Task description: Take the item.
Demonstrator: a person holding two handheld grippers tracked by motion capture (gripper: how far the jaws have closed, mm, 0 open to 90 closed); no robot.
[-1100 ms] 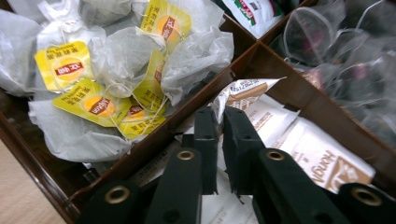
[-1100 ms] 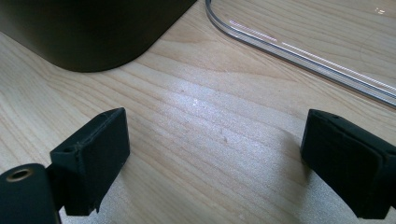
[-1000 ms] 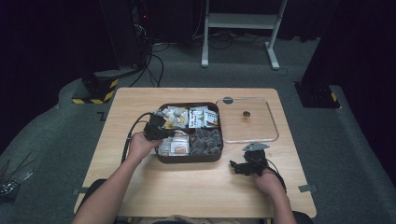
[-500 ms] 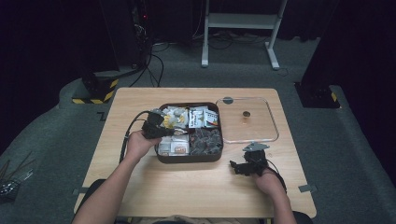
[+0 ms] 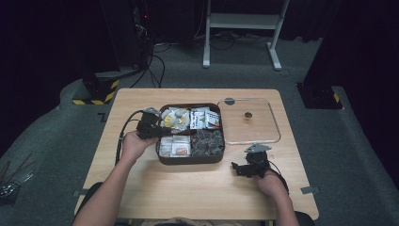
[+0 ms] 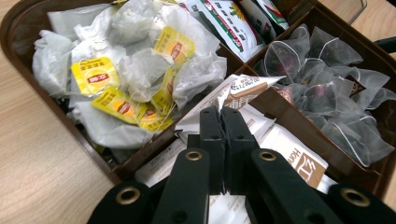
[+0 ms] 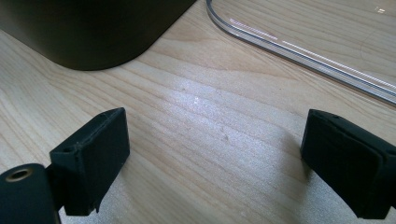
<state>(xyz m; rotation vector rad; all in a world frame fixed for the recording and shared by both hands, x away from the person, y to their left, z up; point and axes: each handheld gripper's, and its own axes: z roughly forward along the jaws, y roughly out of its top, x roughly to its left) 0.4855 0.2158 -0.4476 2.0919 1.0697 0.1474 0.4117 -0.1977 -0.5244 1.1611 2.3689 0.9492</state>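
A dark brown tray (image 5: pixel 190 161) with four compartments sits mid-table. It holds yellow-tagged tea bags (image 6: pixel 116 79), printed packets (image 6: pixel 229 25), mesh pyramid bags (image 6: pixel 322 88) and white sachets (image 6: pixel 294 149). My left gripper (image 5: pixel 160 131) hangs over the tray's left side. Its jaws (image 6: pixel 219 112) are shut, and a white sachet (image 6: pixel 236 88) with a brown stick print is pinched at their tips, raised above the divider. My right gripper (image 5: pixel 237 169) rests on the wood by the tray's front right corner. The right jaws (image 7: pixel 215 154) stand wide open with bare table between them.
A clear square lid (image 5: pixel 249 122) with a small dark knob lies flat to the right of the tray; its rim (image 7: pixel 299 49) runs just beyond my right jaws. The tray's dark wall (image 7: pixel 93 32) is close ahead on that gripper's left. Cables trail off the table's left side.
My left gripper has risen a little over the tray's left compartments, with the white sachet in its jaws. The right hand has stayed where it was.
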